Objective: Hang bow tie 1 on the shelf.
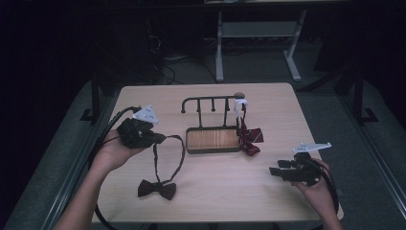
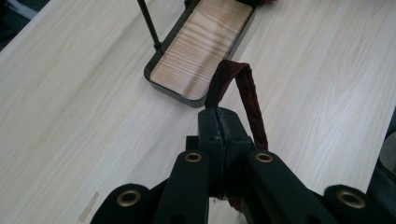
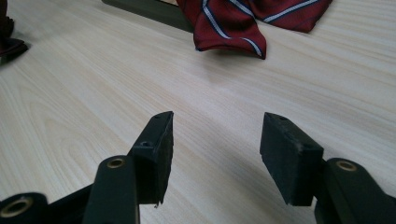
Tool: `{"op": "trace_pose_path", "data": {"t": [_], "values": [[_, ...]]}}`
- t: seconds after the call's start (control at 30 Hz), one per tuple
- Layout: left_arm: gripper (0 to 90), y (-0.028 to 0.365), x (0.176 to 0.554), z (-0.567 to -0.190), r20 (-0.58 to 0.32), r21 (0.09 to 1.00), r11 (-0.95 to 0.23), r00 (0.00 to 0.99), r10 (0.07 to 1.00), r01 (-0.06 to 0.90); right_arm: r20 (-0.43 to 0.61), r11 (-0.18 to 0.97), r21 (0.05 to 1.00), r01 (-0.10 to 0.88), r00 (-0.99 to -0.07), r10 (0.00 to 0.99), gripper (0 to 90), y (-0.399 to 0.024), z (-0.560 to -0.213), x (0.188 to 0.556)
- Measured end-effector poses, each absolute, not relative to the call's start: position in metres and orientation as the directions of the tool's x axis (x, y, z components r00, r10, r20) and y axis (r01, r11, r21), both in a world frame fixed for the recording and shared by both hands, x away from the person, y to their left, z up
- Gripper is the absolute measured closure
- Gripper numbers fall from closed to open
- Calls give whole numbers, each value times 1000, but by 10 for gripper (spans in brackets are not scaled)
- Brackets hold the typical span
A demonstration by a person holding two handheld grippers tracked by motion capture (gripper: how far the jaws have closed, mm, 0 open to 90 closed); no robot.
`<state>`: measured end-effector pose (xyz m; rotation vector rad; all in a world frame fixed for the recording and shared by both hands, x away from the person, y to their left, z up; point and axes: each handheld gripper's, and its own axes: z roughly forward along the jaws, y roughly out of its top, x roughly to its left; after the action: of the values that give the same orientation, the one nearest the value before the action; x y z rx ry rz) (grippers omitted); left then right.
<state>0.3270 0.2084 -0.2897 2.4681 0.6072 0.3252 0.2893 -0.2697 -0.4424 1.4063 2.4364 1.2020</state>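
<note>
A dark bow tie (image 1: 156,188) lies on the table near its front edge, and its thin strap (image 1: 181,155) loops up to my left gripper (image 1: 160,139). In the left gripper view the gripper (image 2: 218,116) is shut on the maroon strap (image 2: 252,100), which arches above the closed jaws. A red striped bow tie (image 1: 250,139) hangs from the right end of the black rack (image 1: 210,99) and rests partly on the table. My right gripper (image 1: 274,171) hovers low at the front right, pointing left. Its jaws (image 3: 215,140) stand open with nothing between them, and the striped tie (image 3: 243,18) lies ahead of them.
The rack stands on a black tray with a wooden floor (image 1: 213,139) at the table's middle; its near corner (image 2: 187,95) is close in front of my left gripper. A white tag (image 1: 242,103) sits on the rack's right end. Desk legs stand on the floor beyond the table.
</note>
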Motion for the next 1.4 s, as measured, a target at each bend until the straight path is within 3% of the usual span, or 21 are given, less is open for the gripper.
{"op": "trace_pose_path", "data": {"t": [1.4], "values": [[898, 187, 366, -256, 111, 574, -735, 855, 506, 360, 300, 260, 664, 701, -568, 767, 443, -275, -441, 288]]}}
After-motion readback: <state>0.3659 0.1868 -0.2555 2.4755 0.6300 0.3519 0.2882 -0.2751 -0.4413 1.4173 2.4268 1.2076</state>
